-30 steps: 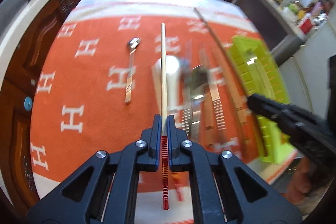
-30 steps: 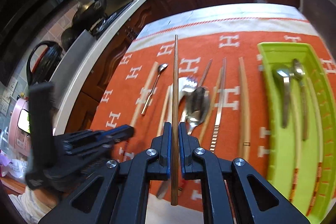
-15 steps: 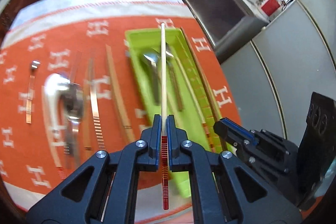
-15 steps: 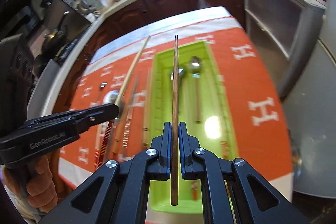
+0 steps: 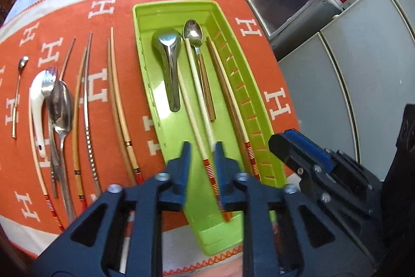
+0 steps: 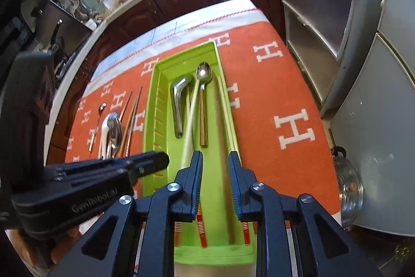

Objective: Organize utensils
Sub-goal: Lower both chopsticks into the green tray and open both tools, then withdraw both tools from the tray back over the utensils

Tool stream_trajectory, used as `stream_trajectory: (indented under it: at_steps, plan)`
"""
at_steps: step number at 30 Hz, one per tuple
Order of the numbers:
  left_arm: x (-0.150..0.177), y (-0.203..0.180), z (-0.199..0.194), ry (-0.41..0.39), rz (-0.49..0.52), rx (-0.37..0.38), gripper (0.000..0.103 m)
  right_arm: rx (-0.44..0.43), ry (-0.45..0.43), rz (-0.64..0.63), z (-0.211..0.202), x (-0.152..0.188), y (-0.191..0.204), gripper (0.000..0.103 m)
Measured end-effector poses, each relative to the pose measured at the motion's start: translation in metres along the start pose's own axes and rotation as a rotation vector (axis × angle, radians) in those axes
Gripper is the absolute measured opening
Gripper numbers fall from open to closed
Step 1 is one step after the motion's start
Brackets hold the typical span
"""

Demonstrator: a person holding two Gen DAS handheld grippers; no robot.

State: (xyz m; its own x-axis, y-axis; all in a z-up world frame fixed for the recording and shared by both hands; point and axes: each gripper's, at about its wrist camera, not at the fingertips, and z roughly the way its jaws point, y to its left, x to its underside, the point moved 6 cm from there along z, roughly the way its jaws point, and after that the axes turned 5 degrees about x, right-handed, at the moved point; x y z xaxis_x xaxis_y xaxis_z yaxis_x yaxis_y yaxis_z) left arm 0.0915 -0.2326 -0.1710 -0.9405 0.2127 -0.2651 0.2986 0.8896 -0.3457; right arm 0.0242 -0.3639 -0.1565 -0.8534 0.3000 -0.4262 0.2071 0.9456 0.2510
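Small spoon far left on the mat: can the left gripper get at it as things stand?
Probably yes. The small spoon lies alone on the orange mat, nothing on it, and the left gripper is open and empty above the green tray.

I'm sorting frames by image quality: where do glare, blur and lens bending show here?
Left wrist view: glare on the steel ladle and teaspoon; fisheye bows the chopsticks on the cloth. Right wrist view: the brown chopstick in the green tray is smeared by motion; the far counter curves.
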Motion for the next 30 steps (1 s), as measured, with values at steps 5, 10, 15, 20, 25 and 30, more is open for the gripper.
stream_trajectory:
  at_steps: [5,10,15,20,25,30]
  plan:
    - [0.003,0.004,-0.028,-0.082,0.051,-0.048,0.044,0.019,-0.01,-0.004,-0.007,0.003,0.003,0.021]
    - [0.005,0.016,-0.054,-0.119,0.072,-0.098,0.044,0.026,-0.001,0.009,-0.008,0.007,0.009,0.026]
    - [0.008,0.036,-0.076,-0.157,0.081,-0.152,0.044,0.042,-0.004,0.025,-0.007,0.01,0.012,0.036]
    - [0.013,0.063,-0.103,-0.197,0.059,-0.183,0.044,0.038,-0.001,0.016,-0.01,0.012,0.024,0.036]
    - [0.023,0.097,-0.132,-0.256,0.039,-0.242,0.044,0.045,-0.04,-0.022,-0.021,0.009,0.041,0.045]
    - [0.039,0.133,-0.151,-0.28,0.009,-0.282,0.044,0.039,-0.095,-0.073,-0.034,0.003,0.068,0.056]
